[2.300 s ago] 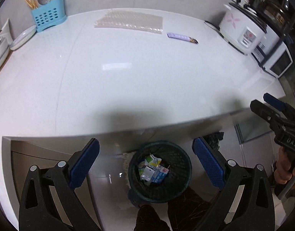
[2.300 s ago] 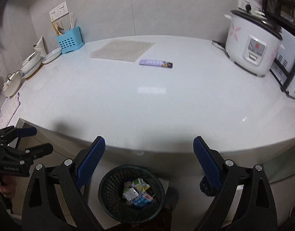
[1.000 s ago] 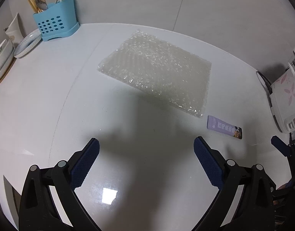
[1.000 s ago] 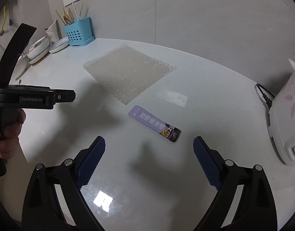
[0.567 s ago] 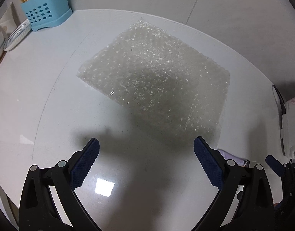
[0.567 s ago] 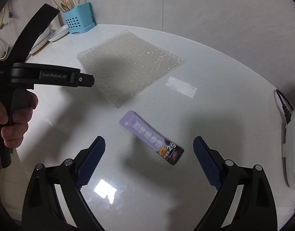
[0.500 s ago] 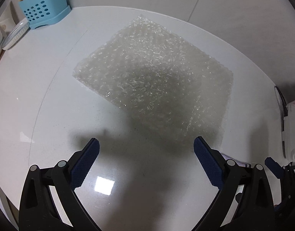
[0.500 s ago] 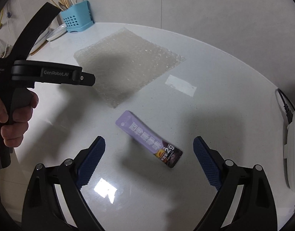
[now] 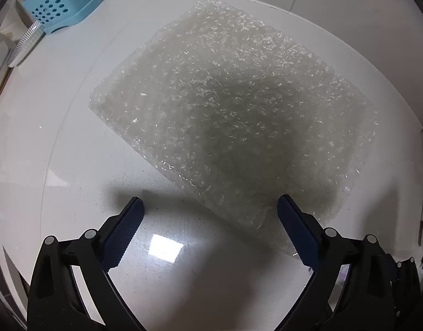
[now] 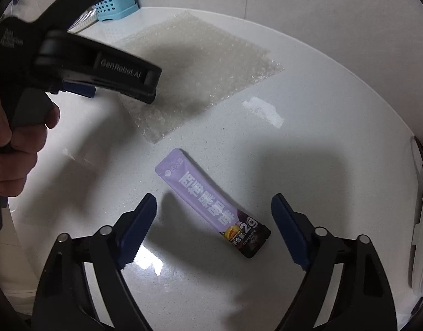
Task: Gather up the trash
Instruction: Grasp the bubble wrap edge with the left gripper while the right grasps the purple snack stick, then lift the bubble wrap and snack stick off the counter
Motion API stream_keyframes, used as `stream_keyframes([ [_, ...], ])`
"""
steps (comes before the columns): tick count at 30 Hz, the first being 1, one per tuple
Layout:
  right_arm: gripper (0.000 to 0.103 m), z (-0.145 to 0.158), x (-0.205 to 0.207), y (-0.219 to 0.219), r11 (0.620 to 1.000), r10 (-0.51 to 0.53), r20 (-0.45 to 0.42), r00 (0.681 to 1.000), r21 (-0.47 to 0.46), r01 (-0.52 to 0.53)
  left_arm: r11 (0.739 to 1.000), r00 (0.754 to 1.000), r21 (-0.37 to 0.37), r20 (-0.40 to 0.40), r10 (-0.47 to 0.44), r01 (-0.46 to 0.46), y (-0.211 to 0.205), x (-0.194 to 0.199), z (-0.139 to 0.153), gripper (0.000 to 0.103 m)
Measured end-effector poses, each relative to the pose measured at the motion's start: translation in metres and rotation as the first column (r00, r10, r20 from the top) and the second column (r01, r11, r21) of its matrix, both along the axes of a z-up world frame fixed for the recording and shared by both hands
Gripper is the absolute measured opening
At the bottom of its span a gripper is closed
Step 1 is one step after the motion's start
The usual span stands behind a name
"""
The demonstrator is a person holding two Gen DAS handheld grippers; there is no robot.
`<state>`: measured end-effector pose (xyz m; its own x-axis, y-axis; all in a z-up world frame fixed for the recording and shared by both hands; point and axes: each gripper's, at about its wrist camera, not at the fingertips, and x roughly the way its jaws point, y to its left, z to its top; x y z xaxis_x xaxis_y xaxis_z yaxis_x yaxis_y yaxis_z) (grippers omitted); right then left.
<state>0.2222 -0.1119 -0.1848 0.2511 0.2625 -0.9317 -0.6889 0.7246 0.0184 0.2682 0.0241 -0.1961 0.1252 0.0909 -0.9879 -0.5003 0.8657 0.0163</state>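
A purple sachet (image 10: 211, 202) is seen lying flat on the white counter (image 10: 321, 151), between the blue pads of the right gripper (image 10: 214, 202). The jaws are closing, but the sachet is not yet touched by them. Just beyond it a sheet of bubble wrap (image 9: 233, 115) is spread on the counter. The left gripper (image 9: 210, 207) is held spread wide above the near edge of this sheet, with nothing grasped. A blue utensil holder (image 9: 59, 5) is placed at the far wall
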Motion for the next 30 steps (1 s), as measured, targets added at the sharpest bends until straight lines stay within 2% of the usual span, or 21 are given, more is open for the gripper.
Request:
stream_keyframes([
  [3, 0.069, -0.001, 0.002, 0.000, 1.000, -0.006, -0.004, 1.000, -0.008, 0.006, 1.000, 1.000, -0.011, -0.019, -0.018, 0.018, -0.005, 0.007, 0.004, 0.076],
  [5, 0.064, -0.001, 0.001, 0.000, 1.000, -0.008, 0.007, 1.000, -0.021, 0.009, 0.999, 0.999, -0.019, -0.023, -0.031, 0.031, -0.013, 0.012, 0.008, 0.055],
  [9, 0.053, 0.000, 0.000, -0.003, 1.000, -0.013, 0.002, 1.000, -0.027, 0.013, 0.999, 0.999, -0.018, -0.019, -0.036, 0.036, -0.017, 0.017, 0.011, 0.048],
  [10, 0.050, 0.000, 0.000, -0.004, 0.999, -0.017, 0.001, 1.000, -0.027, 0.017, 0.999, 0.999, -0.019, -0.012, -0.040, 0.040, -0.017, 0.018, 0.011, 0.041],
  [12, 0.039, 0.001, 0.000, -0.007, 0.999, -0.026, 0.000, 1.000, -0.027, 0.026, 0.999, 0.999, -0.023, -0.008, -0.044, 0.044, -0.016, 0.016, 0.012, 0.033],
  [13, 0.035, 0.002, 0.000, -0.008, 0.999, -0.034, -0.001, 0.999, -0.026, 0.034, 0.999, 0.999, -0.023, -0.008, -0.042, 0.042, -0.016, 0.016, 0.013, 0.025],
  [15, 0.019, 0.002, 0.002, -0.011, 0.998, -0.056, -0.009, 0.998, -0.030, 0.056, 0.999, 0.999, -0.029, -0.002, -0.037, 0.037, -0.012, 0.016, 0.013, 0.019],
  [18, 0.017, 0.002, 0.001, -0.010, 0.997, -0.073, -0.010, 0.997, -0.034, 0.072, 0.998, 0.998, -0.016, 0.000, -0.056, 0.056, -0.012, 0.016, 0.014, 0.008],
  [23, 0.013, 0.004, -0.006, -0.008, 0.994, -0.100, 0.021, 0.995, -0.039, 0.101, 0.997, 0.997, -0.033, 0.031, -0.074, 0.075, -0.011, 0.009, 0.017, 0.005],
  [30, 0.013, 0.025, -0.016, -0.017, 0.988, -0.153, 0.050, 0.987, -0.006, 0.154, 0.994, 0.990, -0.027, 0.097, -0.103, 0.106, -0.008, -0.005, 0.029, 0.004],
])
